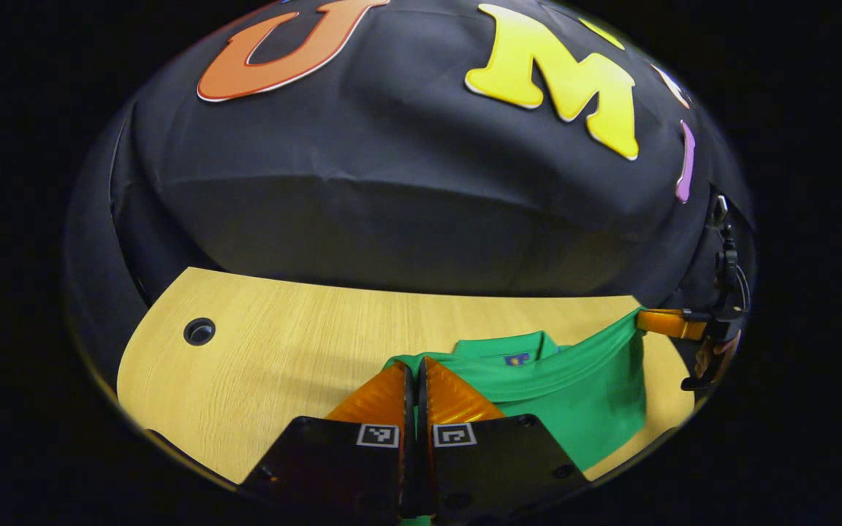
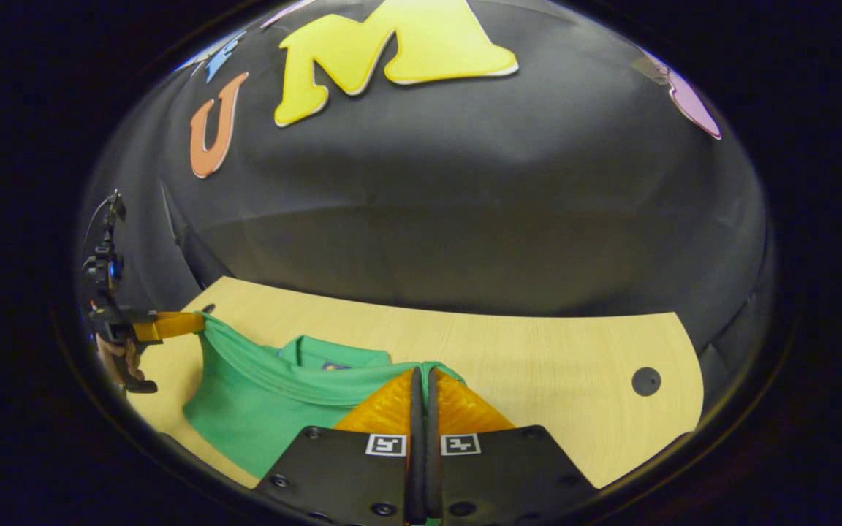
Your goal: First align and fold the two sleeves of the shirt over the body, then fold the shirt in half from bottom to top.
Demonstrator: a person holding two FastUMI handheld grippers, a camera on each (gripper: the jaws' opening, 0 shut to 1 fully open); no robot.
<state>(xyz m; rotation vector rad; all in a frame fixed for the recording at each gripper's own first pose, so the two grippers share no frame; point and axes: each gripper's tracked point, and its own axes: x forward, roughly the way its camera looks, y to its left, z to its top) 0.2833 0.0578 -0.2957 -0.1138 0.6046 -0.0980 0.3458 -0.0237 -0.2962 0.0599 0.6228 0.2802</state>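
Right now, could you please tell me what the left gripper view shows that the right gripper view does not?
The left gripper view has the left gripper up close, shut on the edge of the green polo shirt, with the right gripper and the hand holding it far off at the right. The right gripper view reverses this: right gripper close, left gripper far off at the left, pinching the same lifted edge. Both show the shirt, its collar and the wooden table.

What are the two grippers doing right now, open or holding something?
Left gripper: closed, pinching the green shirt at a lifted edge.
Right gripper: closed, pinching the shirt's edge at the other end.
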